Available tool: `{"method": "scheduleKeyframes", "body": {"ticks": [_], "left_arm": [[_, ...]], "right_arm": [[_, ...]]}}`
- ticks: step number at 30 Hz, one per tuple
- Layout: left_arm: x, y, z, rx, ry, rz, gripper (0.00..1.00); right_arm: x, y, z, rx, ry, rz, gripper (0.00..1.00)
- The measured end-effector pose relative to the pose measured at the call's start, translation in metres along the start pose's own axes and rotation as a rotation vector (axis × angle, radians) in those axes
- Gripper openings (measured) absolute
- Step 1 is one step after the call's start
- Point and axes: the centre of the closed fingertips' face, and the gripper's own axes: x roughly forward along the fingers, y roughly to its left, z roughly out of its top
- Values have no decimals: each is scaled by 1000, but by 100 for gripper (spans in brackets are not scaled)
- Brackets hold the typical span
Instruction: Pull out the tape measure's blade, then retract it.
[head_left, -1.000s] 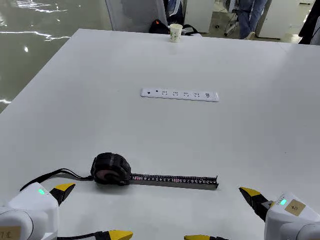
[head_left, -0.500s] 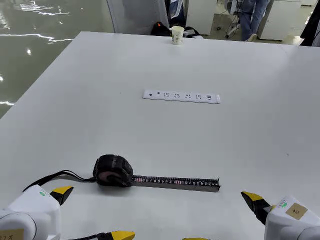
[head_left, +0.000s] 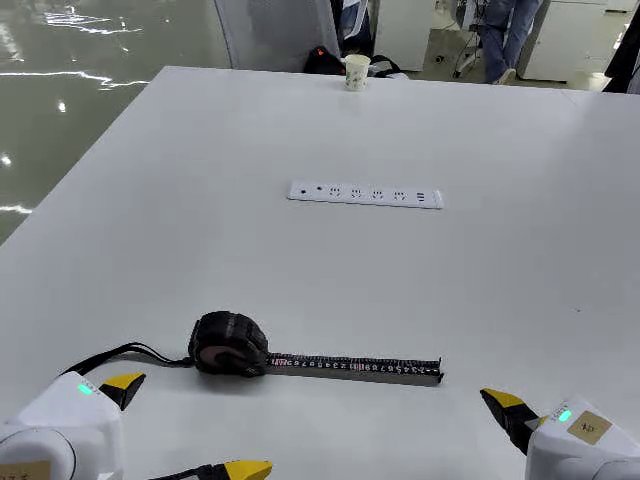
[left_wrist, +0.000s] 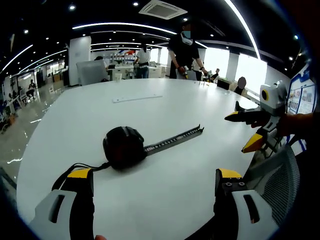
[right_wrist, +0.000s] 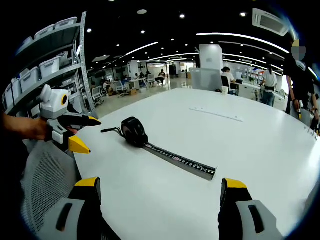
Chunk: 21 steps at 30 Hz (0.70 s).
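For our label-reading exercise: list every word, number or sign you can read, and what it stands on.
Nothing reads clearly enough to quote.
Blade of the tape measure: scale numbers, too small.
Tan sticker on the right gripper: blurred.
Power strip: socket markings, too small.

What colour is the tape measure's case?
Black, with a reddish round face on its side; the tape measure's case shows best in the head view.

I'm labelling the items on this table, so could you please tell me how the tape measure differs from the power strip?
The tape measure has a round black case; the power strip is a flat white bar. The tape measure lies at the near side, the power strip farther back, mid-table. The tape measure's blade is pulled out; the power strip has nothing plugged in. Both lie on the white table.
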Motion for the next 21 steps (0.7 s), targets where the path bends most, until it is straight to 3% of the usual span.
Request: {"method": "scheduleKeyframes", "body": {"ticks": [21], "left_arm": [[3, 0, 5, -12, -4, 7, 99]], "right_arm": [[0, -5, -1, -13, 4, 15, 99]]}}
